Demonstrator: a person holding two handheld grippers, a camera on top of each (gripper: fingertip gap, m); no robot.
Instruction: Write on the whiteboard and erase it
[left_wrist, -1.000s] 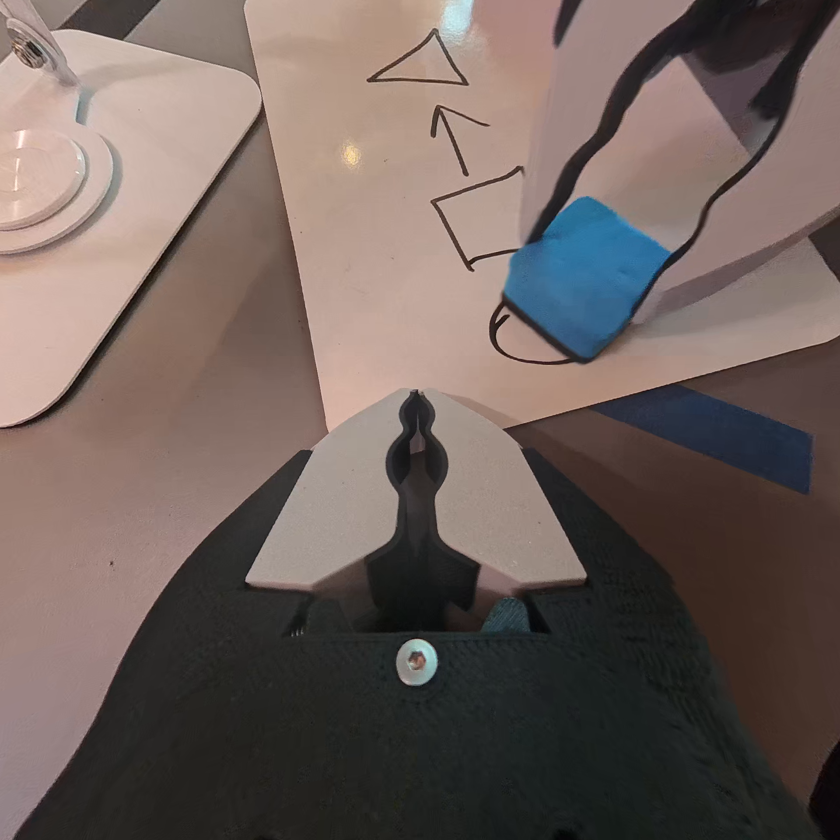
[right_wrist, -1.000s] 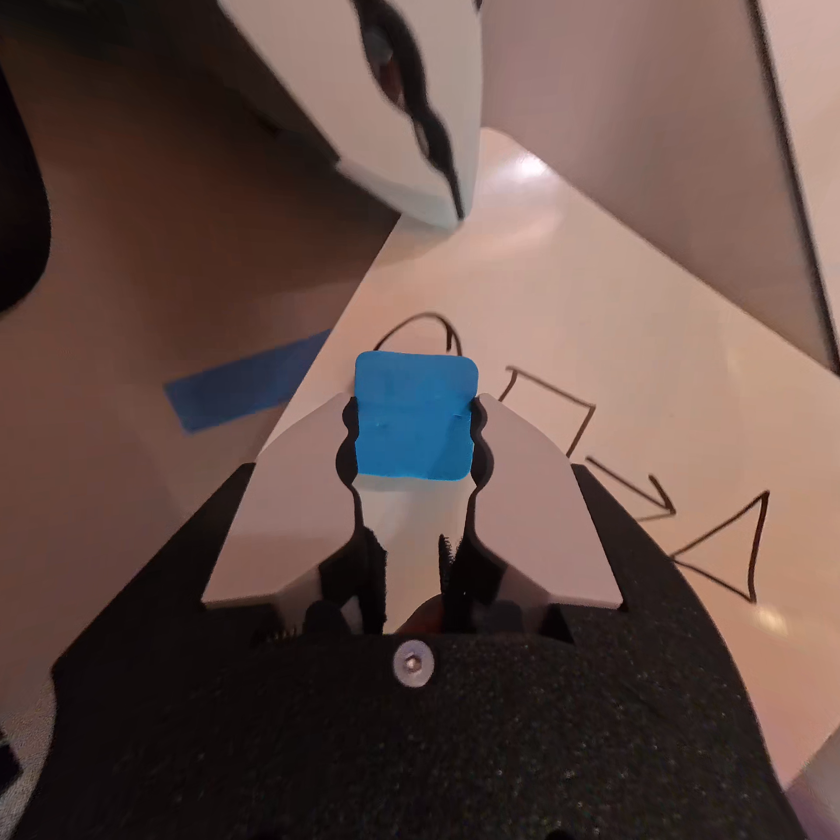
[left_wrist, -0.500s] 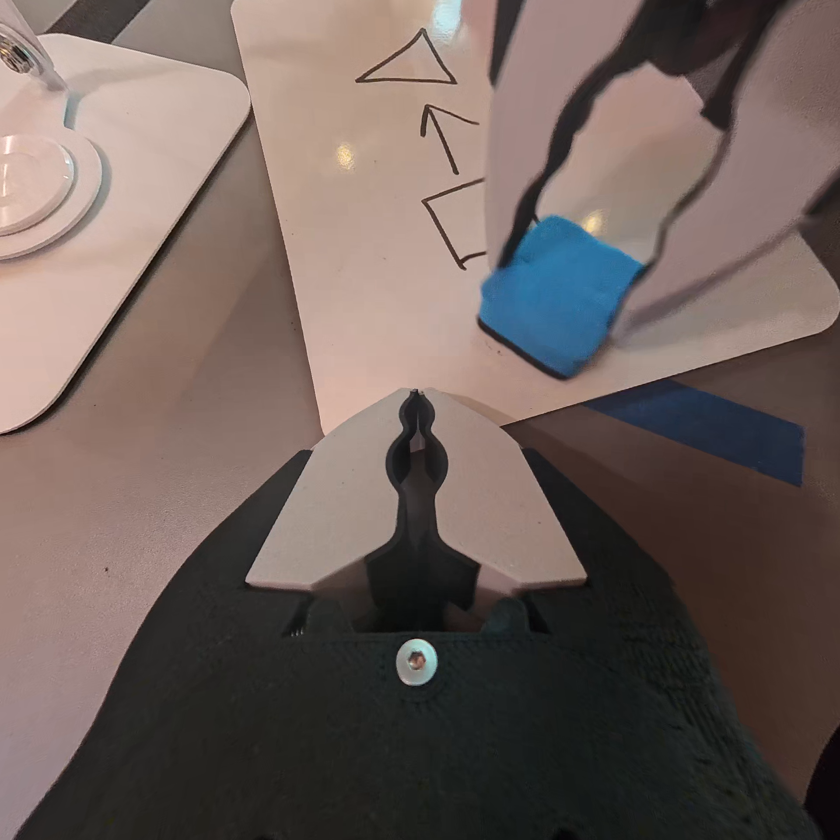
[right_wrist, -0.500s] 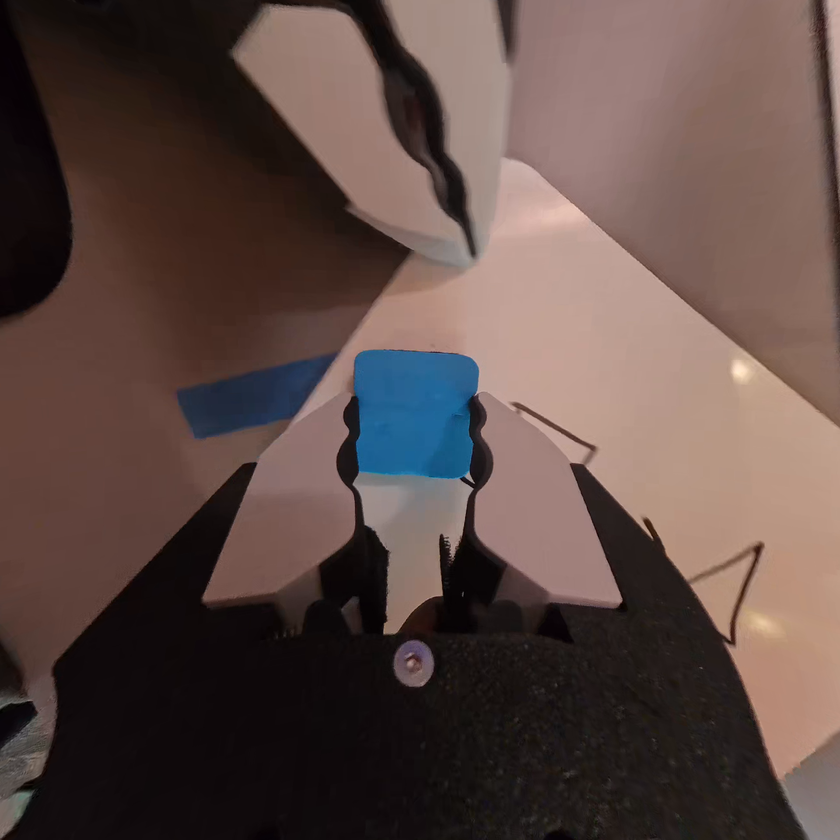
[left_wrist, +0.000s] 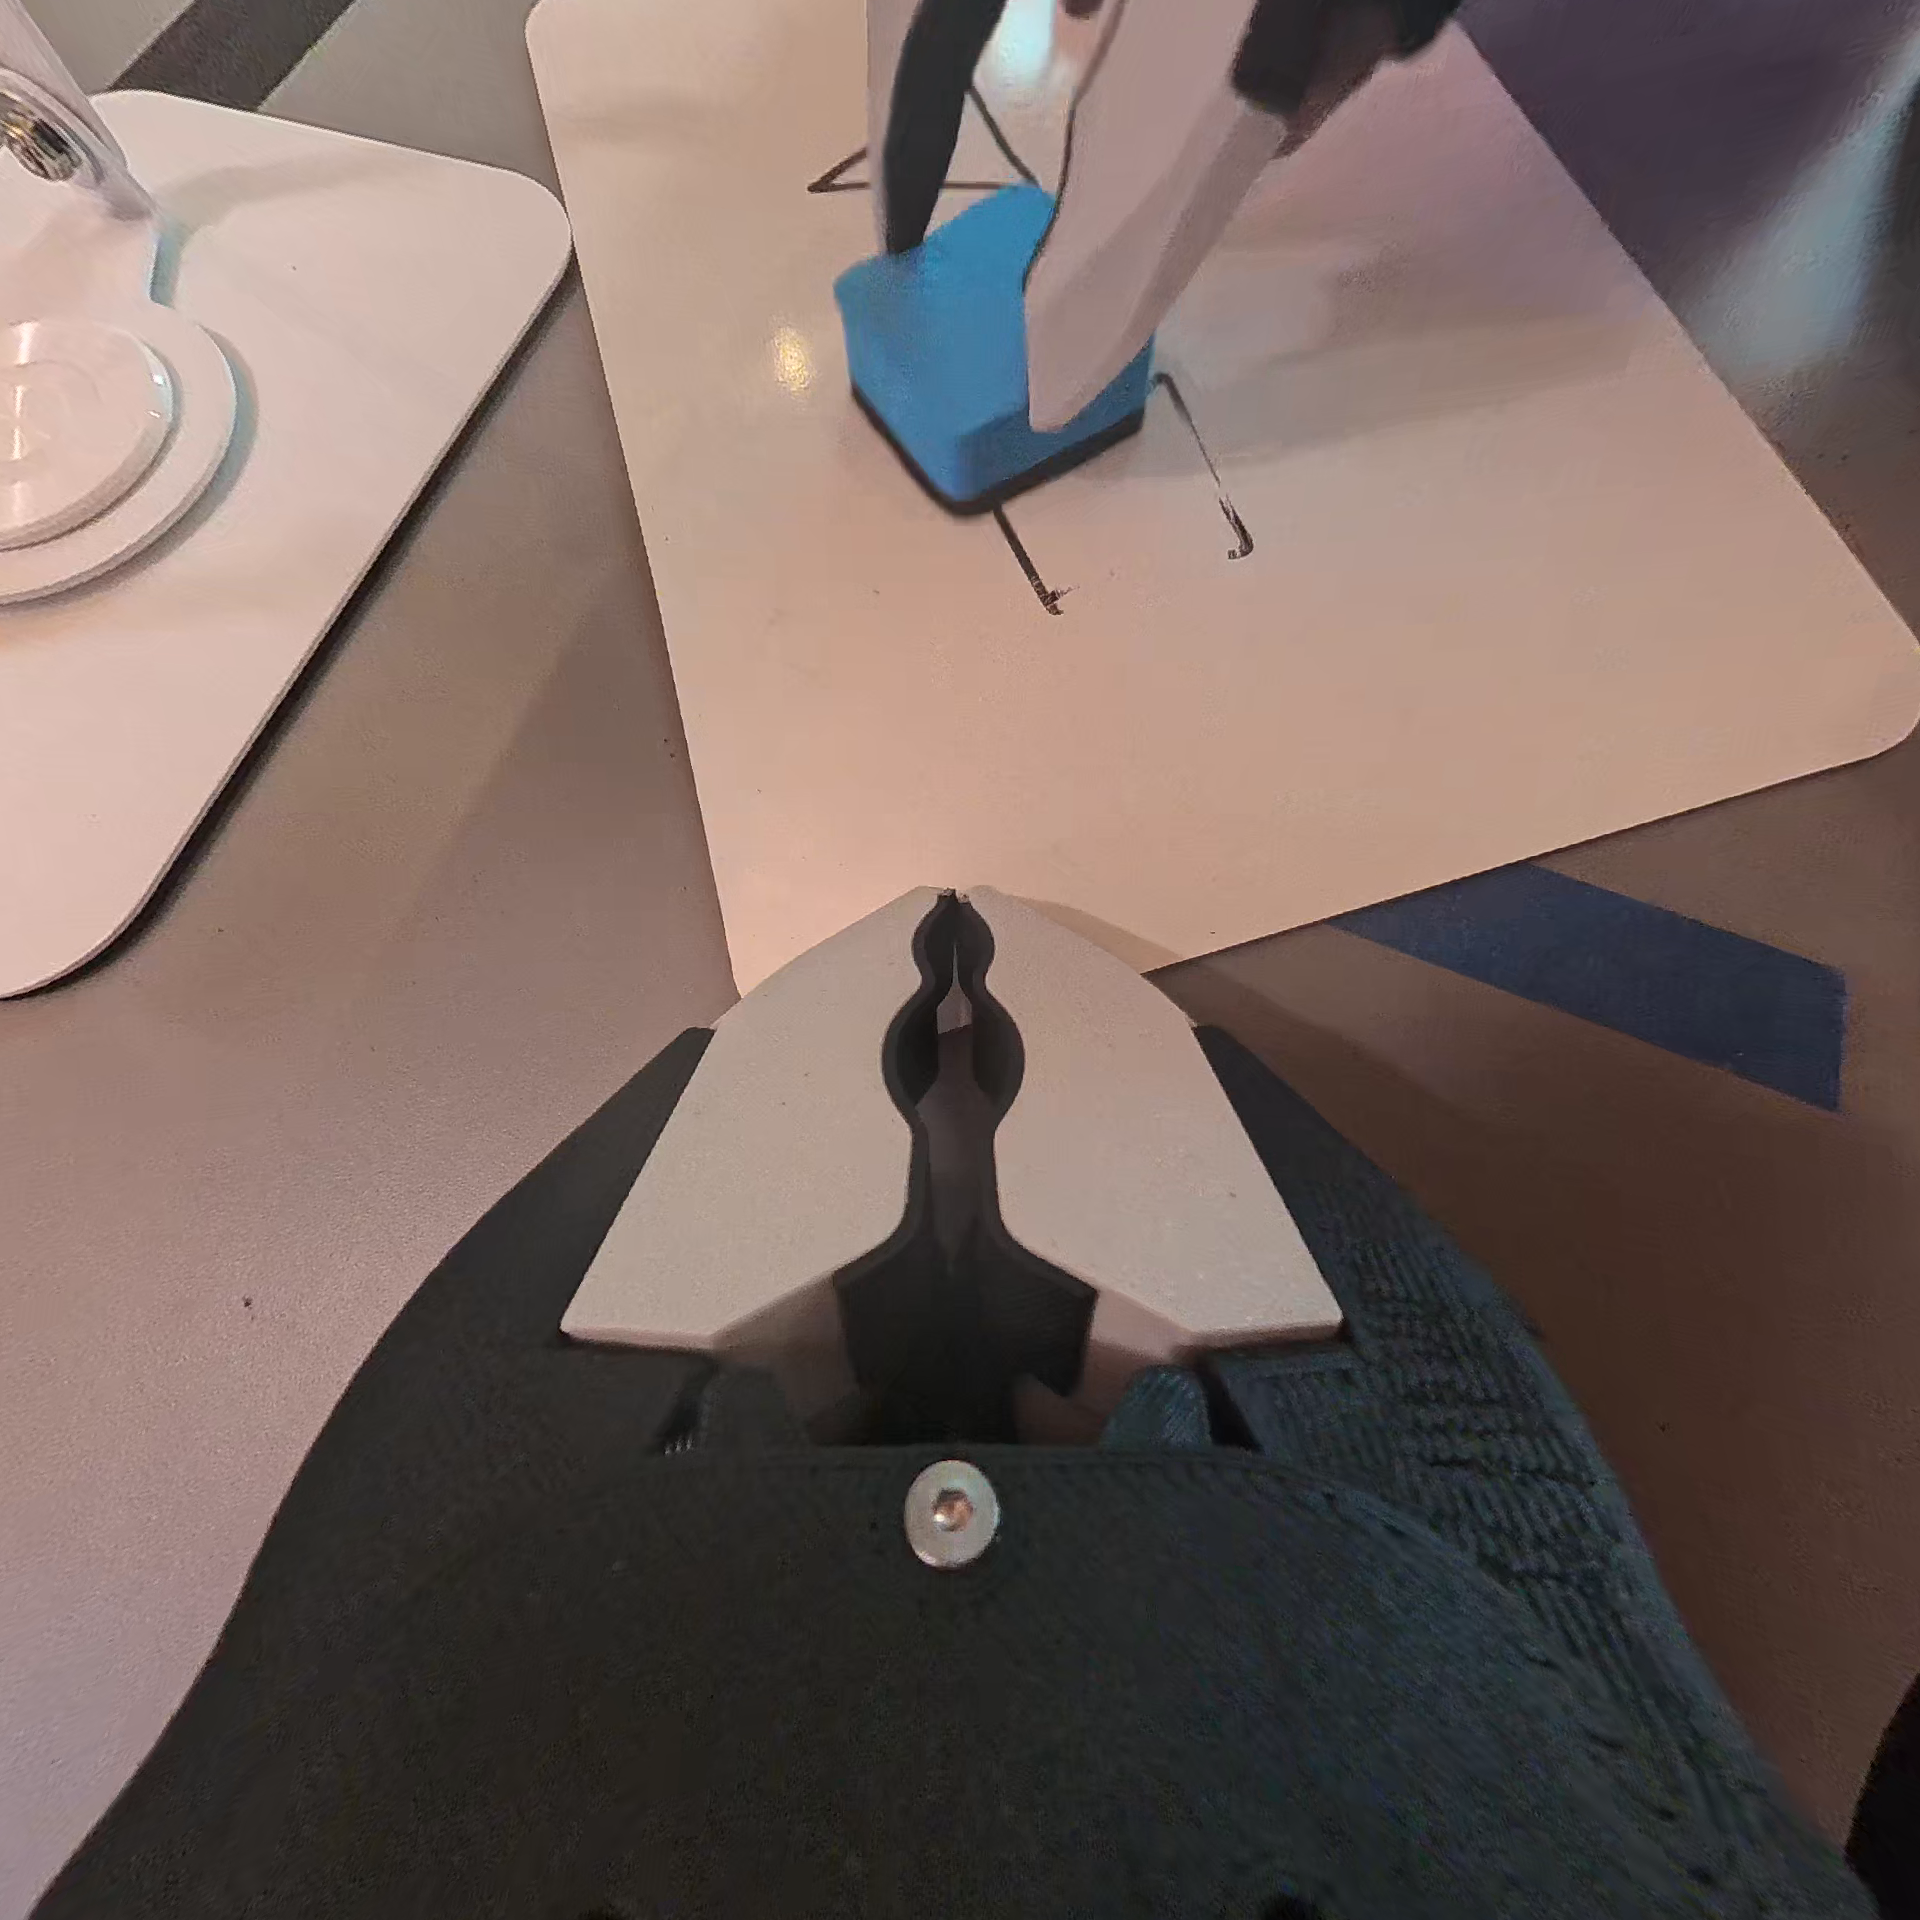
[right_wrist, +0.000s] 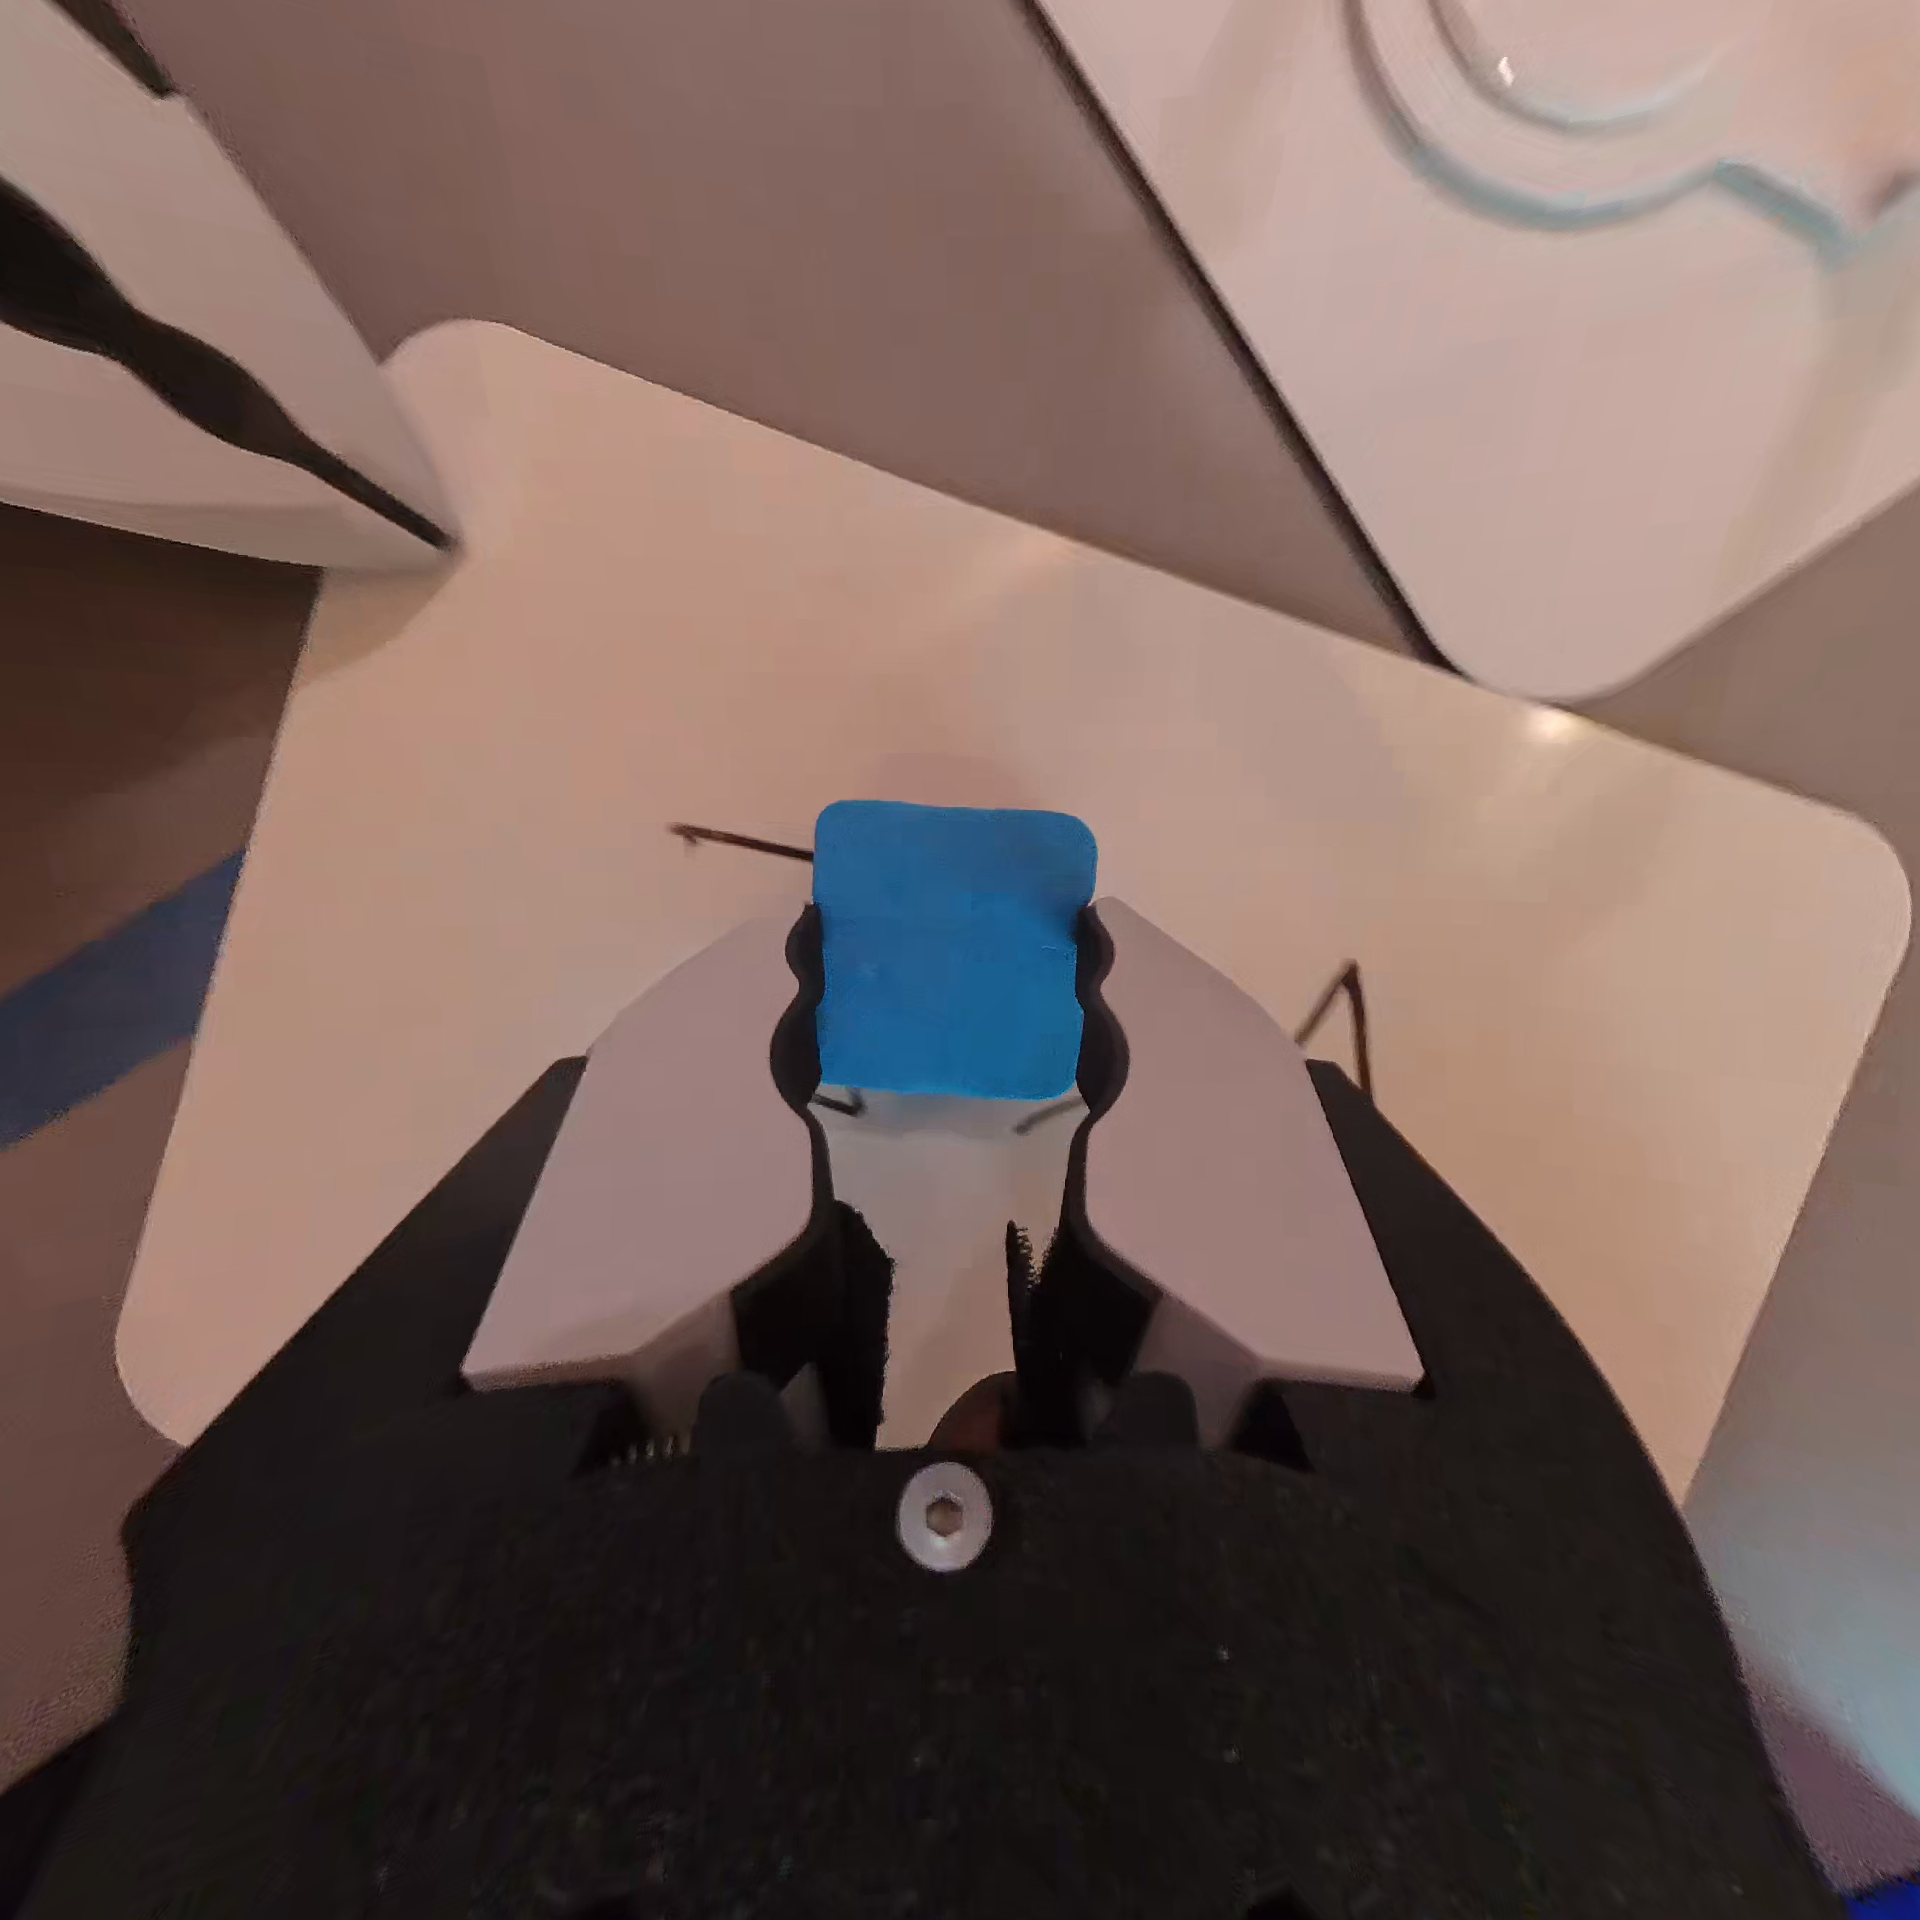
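The blue eraser sits flat on the whiteboard, squeezed by one gripper.

The right gripper (right_wrist: 948, 961) pinches the blue eraser (right_wrist: 951, 951) between its two white fingers and presses it down on the whiteboard (left_wrist: 1195, 727), in the middle of the black marker lines (left_wrist: 1023, 561). Bits of the lines stick out around the eraser. The left gripper (left_wrist: 953, 896) is closed tight with nothing in it, and its tip rests at the near edge of the whiteboard. A strip of blue tape (left_wrist: 1621, 997) lies on the brown table (left_wrist: 416, 1039) just beside the board. A white stand base (left_wrist: 312, 416) sits close by on the left.
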